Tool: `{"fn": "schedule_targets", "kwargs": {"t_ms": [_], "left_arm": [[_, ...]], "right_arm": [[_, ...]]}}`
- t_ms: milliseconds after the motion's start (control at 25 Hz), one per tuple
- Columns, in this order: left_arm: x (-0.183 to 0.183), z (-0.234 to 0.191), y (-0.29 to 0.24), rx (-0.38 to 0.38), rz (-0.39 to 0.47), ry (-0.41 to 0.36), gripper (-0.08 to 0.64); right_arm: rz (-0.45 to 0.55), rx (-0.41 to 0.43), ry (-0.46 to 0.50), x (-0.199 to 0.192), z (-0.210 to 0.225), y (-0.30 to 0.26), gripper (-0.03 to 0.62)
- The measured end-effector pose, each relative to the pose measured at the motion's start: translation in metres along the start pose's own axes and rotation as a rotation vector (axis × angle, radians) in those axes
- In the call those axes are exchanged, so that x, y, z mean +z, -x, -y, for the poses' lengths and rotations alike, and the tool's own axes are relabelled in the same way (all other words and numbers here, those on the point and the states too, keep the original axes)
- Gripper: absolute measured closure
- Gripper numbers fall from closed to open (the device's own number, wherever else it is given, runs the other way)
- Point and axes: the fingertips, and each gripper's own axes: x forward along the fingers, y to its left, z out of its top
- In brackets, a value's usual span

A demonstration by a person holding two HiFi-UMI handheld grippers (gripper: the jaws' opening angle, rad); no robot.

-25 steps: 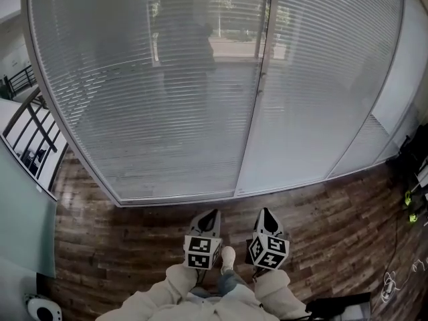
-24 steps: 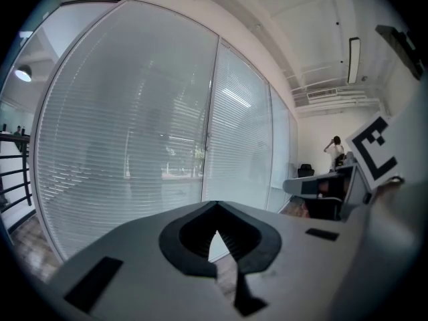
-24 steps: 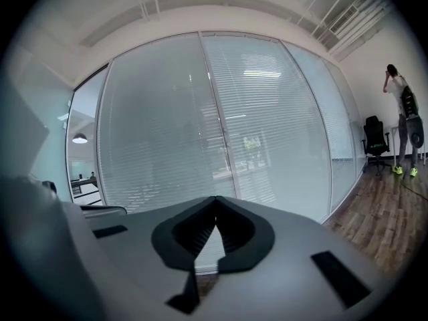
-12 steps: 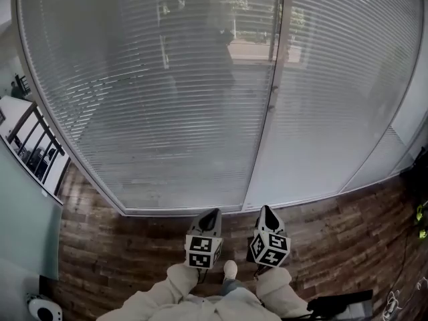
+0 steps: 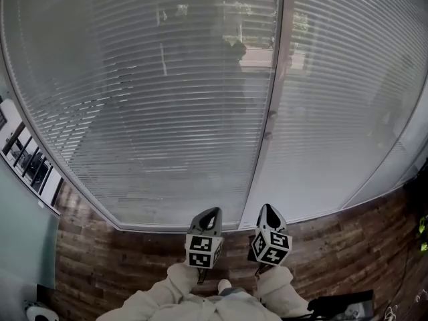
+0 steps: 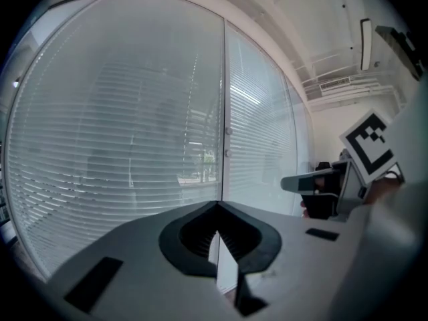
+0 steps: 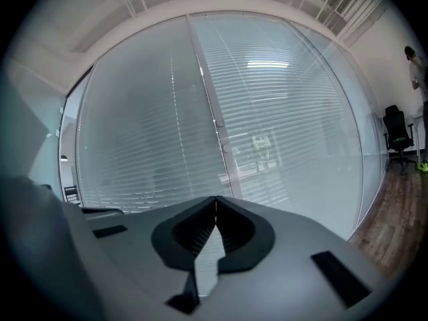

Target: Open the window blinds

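Note:
Closed slatted blinds [image 5: 154,99] hang behind the glass of a tall window wall, split by a vertical frame [image 5: 274,79]. Two small knobs [image 5: 269,126] sit on that frame, also visible as knobs [image 6: 227,142] in the left gripper view and knobs [image 7: 223,136] in the right gripper view. My left gripper [image 5: 212,211] and right gripper [image 5: 266,208] are held side by side a short way before the window's foot, both pointing at it. The left gripper [image 6: 217,202] is shut and empty, and so is the right gripper [image 7: 215,198]. Neither touches the window.
Wooden plank floor [image 5: 100,266] runs along the window's base. A dark railing [image 5: 27,159] shows through glass at the left. A black object [image 5: 341,306] lies at the lower right. In the right gripper view an office chair [image 7: 398,136] and a person [image 7: 418,72] stand far right.
The window has come closer and now fills more of the head view. Both grippers have moved forward toward it together, still shut and side by side.

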Motion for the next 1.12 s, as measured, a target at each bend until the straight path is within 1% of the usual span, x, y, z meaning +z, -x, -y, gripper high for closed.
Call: {"fn": "schedule_targets", "kwargs": {"t_ms": [120, 200, 320, 360, 440, 600, 640, 680, 720, 760, 800, 880, 960, 1120], "left_arm": [[0.009, -0.007, -0.022, 0.008, 0.011, 0.003, 0.560], [0.016, -0.014, -0.036, 0.004, 0.000, 0.011, 0.560], [0.025, -0.026, -0.057, -0.011, -0.008, 0.014, 0.560], [0.032, -0.032, -0.065, -0.013, -0.006, 0.016, 0.560], [0.052, -0.043, -0.079, -0.022, 0.019, 0.019, 0.560], [0.077, -0.053, -0.097, -0.035, 0.081, -0.020, 0.560], [0.079, -0.054, -0.100, -0.039, 0.085, -0.020, 0.560], [0.080, -0.056, -0.103, -0.043, 0.085, -0.017, 0.560], [0.079, -0.057, -0.105, -0.045, 0.080, -0.014, 0.560], [0.077, -0.058, -0.106, -0.046, 0.074, -0.011, 0.560], [0.076, -0.060, -0.107, -0.045, 0.068, -0.008, 0.560], [0.072, -0.064, -0.108, -0.041, 0.058, -0.007, 0.560], [0.068, -0.069, -0.109, -0.033, 0.048, -0.006, 0.560], [0.066, -0.077, -0.108, -0.018, 0.043, -0.002, 0.560]], "right_arm": [[-0.016, -0.002, 0.014, 0.004, 0.008, -0.024, 0.578], [-0.019, -0.009, 0.002, 0.013, 0.009, -0.041, 0.578], [0.003, -0.006, -0.003, 0.031, 0.002, -0.066, 0.578], [0.018, -0.001, -0.005, 0.044, -0.001, -0.076, 0.578], [0.063, 0.021, -0.007, 0.081, -0.007, -0.098, 0.578], [0.218, 0.063, 0.033, 0.176, -0.011, -0.133, 0.577], [0.237, 0.062, 0.046, 0.195, -0.011, -0.142, 0.577], [0.240, 0.056, 0.062, 0.209, -0.011, -0.151, 0.568], [0.231, 0.049, 0.077, 0.219, -0.011, -0.161, 0.493], [0.214, 0.046, 0.083, 0.223, -0.010, -0.171, 0.435], [0.192, 0.047, 0.074, 0.225, -0.008, -0.179, 0.433], [0.160, 0.047, 0.014, 0.224, -0.004, -0.193, 0.433], [0.152, 0.025, -0.042, 0.224, 0.003, -0.202, 0.433], [0.146, -0.005, -0.106, 0.224, 0.013, -0.213, 0.434]]}}
